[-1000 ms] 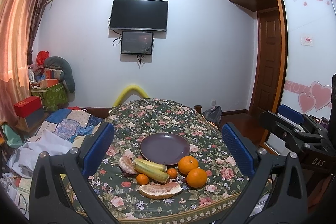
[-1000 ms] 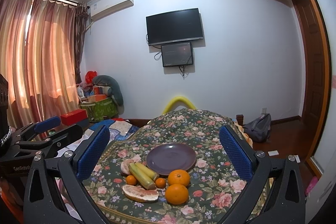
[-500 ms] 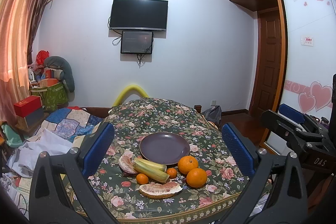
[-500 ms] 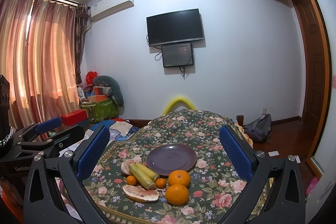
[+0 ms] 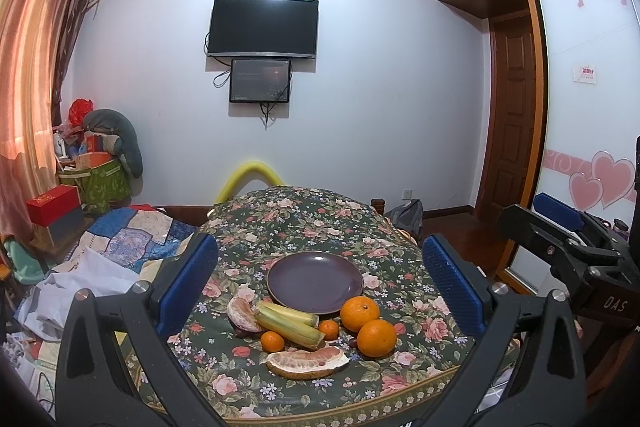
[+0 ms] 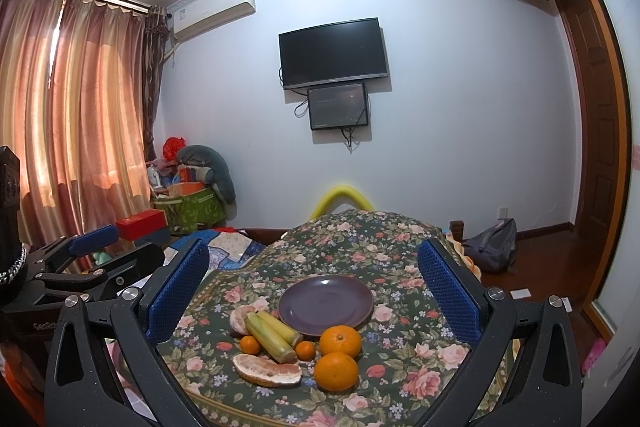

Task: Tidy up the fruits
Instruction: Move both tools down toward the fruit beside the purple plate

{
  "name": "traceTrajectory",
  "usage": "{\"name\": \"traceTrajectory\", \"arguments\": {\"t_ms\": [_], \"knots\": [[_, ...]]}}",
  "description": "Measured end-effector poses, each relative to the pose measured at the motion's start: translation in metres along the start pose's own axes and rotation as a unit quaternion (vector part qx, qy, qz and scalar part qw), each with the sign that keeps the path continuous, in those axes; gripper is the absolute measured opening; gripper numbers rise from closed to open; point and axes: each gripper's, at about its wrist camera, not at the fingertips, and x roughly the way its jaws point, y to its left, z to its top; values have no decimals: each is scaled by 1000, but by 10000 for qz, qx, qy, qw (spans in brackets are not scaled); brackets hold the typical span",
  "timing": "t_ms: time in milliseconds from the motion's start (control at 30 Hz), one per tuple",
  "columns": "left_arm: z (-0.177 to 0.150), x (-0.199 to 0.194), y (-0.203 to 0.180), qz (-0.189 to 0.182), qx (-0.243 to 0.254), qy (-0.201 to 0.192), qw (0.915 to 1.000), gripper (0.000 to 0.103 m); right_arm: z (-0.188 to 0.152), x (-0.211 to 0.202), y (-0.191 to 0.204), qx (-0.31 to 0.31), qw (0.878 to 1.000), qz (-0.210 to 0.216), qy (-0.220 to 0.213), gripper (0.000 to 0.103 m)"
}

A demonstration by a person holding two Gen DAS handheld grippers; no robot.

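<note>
An empty dark purple plate (image 5: 315, 282) (image 6: 326, 304) sits on a table with a floral cloth (image 5: 296, 219) (image 6: 360, 239). In front of it lie two large oranges (image 5: 376, 337) (image 6: 336, 366), two small tangerines (image 5: 273, 341) (image 6: 250, 344), two sugarcane pieces (image 5: 290, 323) (image 6: 270, 337), a pomelo wedge (image 5: 307, 363) (image 6: 267, 369) and a peeled segment (image 5: 242, 314) (image 6: 240, 319). My left gripper (image 5: 318, 283) is open and empty, held back from the fruit. My right gripper (image 6: 312, 287) is open and empty too.
The right gripper shows at the right edge of the left wrist view (image 5: 568, 247); the left gripper shows at the left of the right wrist view (image 6: 80, 267). A patchwork-covered surface (image 5: 124, 235) and boxes (image 5: 54, 205) stand left of the table. A backpack (image 6: 490, 245) lies on the floor.
</note>
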Motion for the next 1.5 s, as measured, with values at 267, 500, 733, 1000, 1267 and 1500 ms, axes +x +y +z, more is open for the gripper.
{"name": "traceTrajectory", "arguments": {"t_ms": [267,500,733,1000,1267,1500], "knots": [[-1,6,2,-13,-53,63,10000,103,-1,6,-2,-20,10000,3,78,103],[-10,33,10,72,-9,421,9991,103,-14,31,-6,-145,9988,-45,468,103],[-31,84,31,74,-137,1099,9938,103,-48,74,-19,-241,9918,-120,1246,103],[-74,151,52,-9,-275,2139,9765,84,-91,119,-36,-179,9758,-167,2173,103],[-130,189,49,-169,-107,2993,9540,82,-126,147,-44,-129,9610,-63,2763,101],[-153,206,55,-301,-125,3436,9385,82,-153,165,-37,-64,9466,242,3214,81]]}}
